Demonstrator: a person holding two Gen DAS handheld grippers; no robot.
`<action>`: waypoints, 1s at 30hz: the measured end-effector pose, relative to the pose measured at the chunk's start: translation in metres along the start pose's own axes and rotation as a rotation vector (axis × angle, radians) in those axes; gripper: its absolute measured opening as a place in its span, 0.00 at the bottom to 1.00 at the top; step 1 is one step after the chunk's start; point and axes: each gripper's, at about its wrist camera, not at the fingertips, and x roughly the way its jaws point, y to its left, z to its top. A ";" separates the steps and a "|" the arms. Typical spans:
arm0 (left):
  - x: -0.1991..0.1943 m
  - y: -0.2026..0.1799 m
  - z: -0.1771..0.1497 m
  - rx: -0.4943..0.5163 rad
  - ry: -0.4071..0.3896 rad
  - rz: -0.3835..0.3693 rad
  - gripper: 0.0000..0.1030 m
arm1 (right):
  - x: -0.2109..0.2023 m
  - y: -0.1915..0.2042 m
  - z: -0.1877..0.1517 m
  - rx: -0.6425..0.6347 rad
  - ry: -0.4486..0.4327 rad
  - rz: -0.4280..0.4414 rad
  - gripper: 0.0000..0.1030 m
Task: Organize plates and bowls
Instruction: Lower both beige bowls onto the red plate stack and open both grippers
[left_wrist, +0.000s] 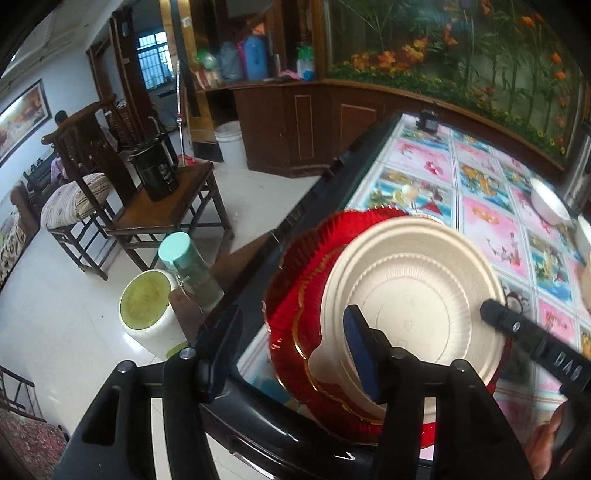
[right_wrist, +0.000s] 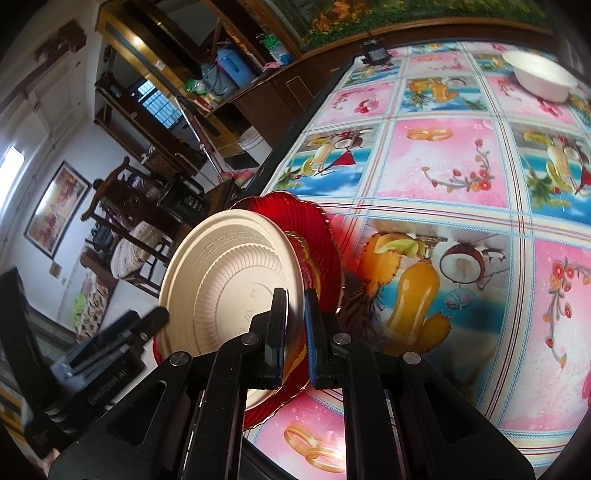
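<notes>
A beige plate (right_wrist: 229, 280) lies on a small gold-rimmed red plate (right_wrist: 308, 258) and a larger red plate (right_wrist: 295, 210). The stack is tilted up at the near left corner of the table. My right gripper (right_wrist: 295, 297) is shut on the stack's rim, one finger on the beige face and the other behind the red plates. The left gripper (left_wrist: 290, 325) stands open at the stack's opposite edge. Its right finger is over the beige plate (left_wrist: 413, 295), its left finger is past the table edge, and neither pad presses on anything. A white bowl (right_wrist: 539, 79) sits far back on the table.
The table (right_wrist: 443, 166) wears a bright pink and blue fruit-print cloth. A small black object (right_wrist: 376, 53) stands at its far edge. Beside the table, lower down, stand a mint-capped bottle (left_wrist: 184, 266) and a white mug (left_wrist: 147, 314), with wooden chairs (left_wrist: 166, 206) beyond.
</notes>
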 end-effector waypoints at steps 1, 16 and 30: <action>-0.002 0.002 0.001 -0.007 -0.007 0.003 0.55 | 0.000 0.003 -0.001 -0.016 0.000 -0.004 0.12; -0.010 -0.006 0.003 -0.007 -0.029 -0.007 0.58 | -0.025 -0.006 0.005 -0.012 -0.043 -0.004 0.33; -0.021 -0.033 -0.001 0.057 -0.037 -0.014 0.59 | -0.050 -0.068 0.013 0.125 -0.103 -0.024 0.33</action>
